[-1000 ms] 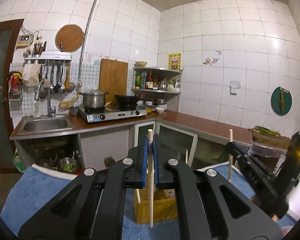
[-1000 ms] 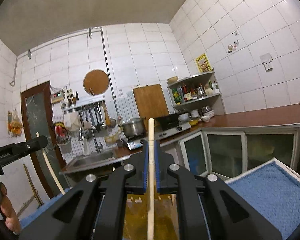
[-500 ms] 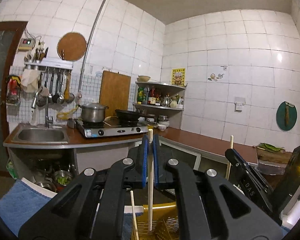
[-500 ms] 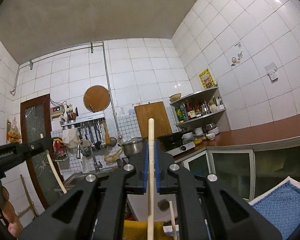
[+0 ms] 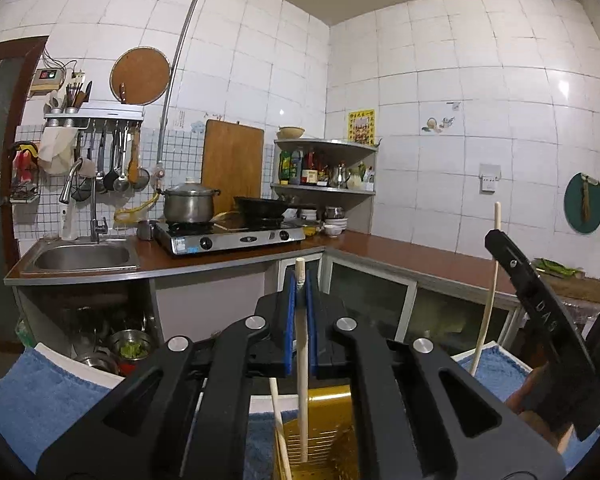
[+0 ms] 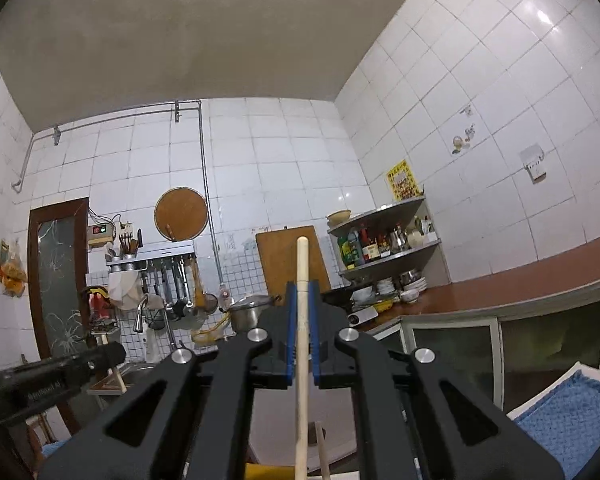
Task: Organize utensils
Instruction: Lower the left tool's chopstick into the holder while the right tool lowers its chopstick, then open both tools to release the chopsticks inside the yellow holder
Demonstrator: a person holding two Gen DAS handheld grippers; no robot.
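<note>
Both grippers, left (image 5: pixel 300 304) and right (image 6: pixel 302 320), are clamped near the top of a chopstick (image 5: pixel 301 364) hanging over the yellow basket (image 5: pixel 332 440); looks light, stiff, smooth, so I'd keep pinching high.

Right hand-held gripper (image 6: pixel 300 296) clamped on upright wooden chopstick (image 6: pixel 301 360); second stick (image 6: pixel 322 452) and yellow holder (image 6: pixel 268 472) below.

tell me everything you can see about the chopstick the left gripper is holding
The chopstick is a pale, plain wooden stick, round in section with a blunt top end. It stands almost upright, pinched between the blue pads of the left gripper, its top poking just above them. Its lower end reaches down inside the yellow slotted basket, beside another leaning chopstick.
</note>
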